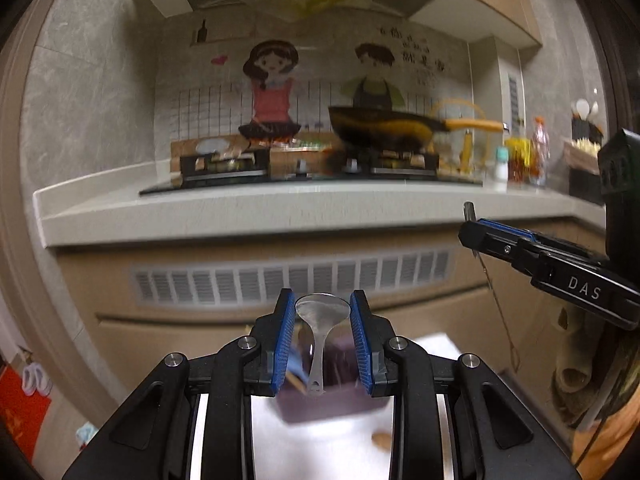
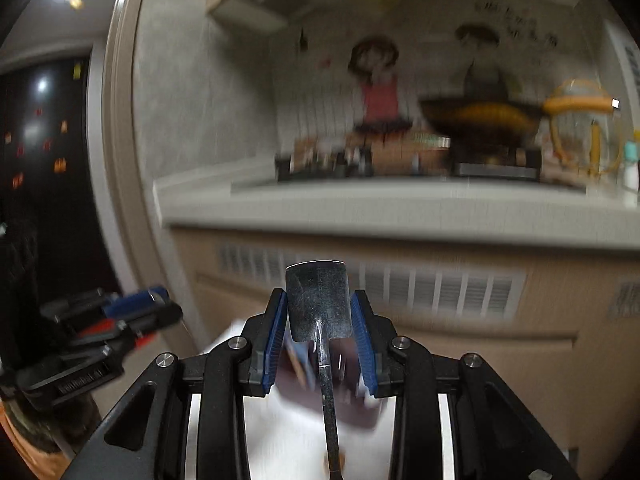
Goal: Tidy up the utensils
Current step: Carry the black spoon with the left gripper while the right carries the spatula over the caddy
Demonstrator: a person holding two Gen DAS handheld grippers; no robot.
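My left gripper (image 1: pixel 322 304) is shut on a steel spoon (image 1: pixel 322 312), held by its bowl between the blue pads, handle hanging down. My right gripper (image 2: pixel 320 304) is shut on a steel spatula (image 2: pixel 318 300), gripped by its flat blade, dark handle pointing down toward me. Below both grippers lies a blurred dark purple utensil holder (image 1: pixel 332 364) on a white surface (image 1: pixel 320 440); it also shows in the right wrist view (image 2: pixel 360 408). The right gripper also appears at the right of the left wrist view (image 1: pixel 468 224), with the spatula's thin handle hanging below it. The left gripper shows at the left of the right wrist view (image 2: pixel 160 300).
A pale kitchen counter (image 1: pixel 280 208) runs across ahead, with a gas stove (image 1: pixel 224 164), a dark wok with a yellow handle (image 1: pixel 384 128), bottles (image 1: pixel 520 156) and a utensil rack (image 1: pixel 584 128). A cabinet front with a vent grille (image 1: pixel 292 280) is below it. A door frame stands at left.
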